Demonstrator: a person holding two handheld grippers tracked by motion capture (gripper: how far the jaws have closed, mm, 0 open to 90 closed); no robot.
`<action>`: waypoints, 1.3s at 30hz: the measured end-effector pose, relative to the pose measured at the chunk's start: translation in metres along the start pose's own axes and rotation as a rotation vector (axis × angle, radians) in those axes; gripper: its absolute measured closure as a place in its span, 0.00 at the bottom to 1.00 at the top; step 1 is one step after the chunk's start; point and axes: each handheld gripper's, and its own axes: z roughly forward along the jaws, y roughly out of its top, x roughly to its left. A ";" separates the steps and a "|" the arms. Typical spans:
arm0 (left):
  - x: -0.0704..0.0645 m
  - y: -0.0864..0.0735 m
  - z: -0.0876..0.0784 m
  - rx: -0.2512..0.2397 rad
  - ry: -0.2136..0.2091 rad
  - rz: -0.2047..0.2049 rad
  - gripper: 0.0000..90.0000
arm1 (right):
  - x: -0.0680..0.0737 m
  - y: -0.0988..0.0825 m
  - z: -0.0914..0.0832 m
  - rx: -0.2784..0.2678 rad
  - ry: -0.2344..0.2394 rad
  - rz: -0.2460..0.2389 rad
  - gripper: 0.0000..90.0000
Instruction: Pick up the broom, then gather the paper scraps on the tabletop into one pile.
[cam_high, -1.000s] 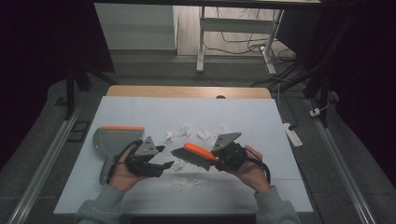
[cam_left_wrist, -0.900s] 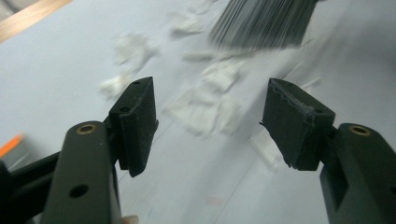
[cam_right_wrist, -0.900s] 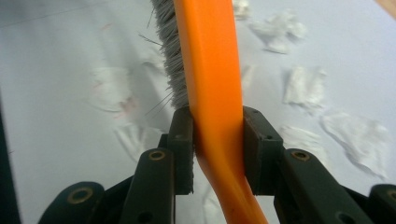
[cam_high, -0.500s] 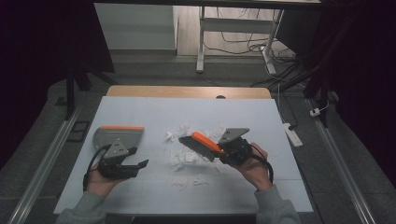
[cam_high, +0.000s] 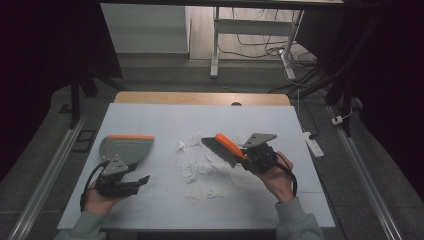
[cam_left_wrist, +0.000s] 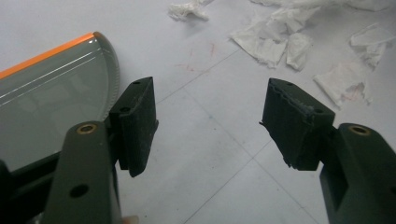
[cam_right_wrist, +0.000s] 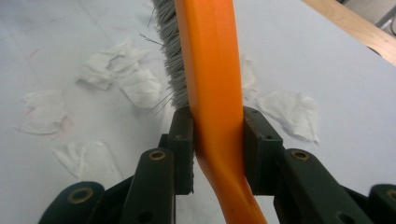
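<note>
While the right tool (cam_high: 248, 156) stays clamped on the orange handle of the hand brush (cam_high: 225, 148), bristles raised just above the torn paper scraps (cam_high: 197, 167), the left tool (cam_high: 142, 180) has shifted. One second ago it sat close beside the right tool, over the scraps; it now rests apart from them, on the near side of the grey dustpan (cam_high: 126, 148), whose orange-edged lip faces away from the person.

Left tool: jaws stand wide apart with nothing between the pads (cam_left_wrist: 140, 123); bare tabletop (cam_left_wrist: 210, 154) shows through the gap. The dustpan lies just beside its left jaw, not gripped.

Right tool: closed on the brush handle, both pads pressing its sides.

Judgement: the left hand appears to be positioning to take up the dustpan so the scraps can be swept in. Sweeping is not yet done; the scraps lie scattered between the two tools.

Markings: no brand, label or legible writing found on brush, dustpan or tabletop.
</note>
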 end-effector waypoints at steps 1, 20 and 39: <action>0.000 -0.001 0.000 0.002 0.002 -0.003 0.40 | -0.002 -0.001 -0.001 -0.006 -0.004 0.010 0.75; 0.002 -0.005 0.007 0.030 0.013 0.000 0.40 | -0.035 -0.007 -0.011 -0.034 -0.079 0.092 0.75; 0.006 -0.009 0.010 0.030 -0.020 0.000 0.38 | -0.086 0.034 0.033 0.218 -0.136 0.118 0.76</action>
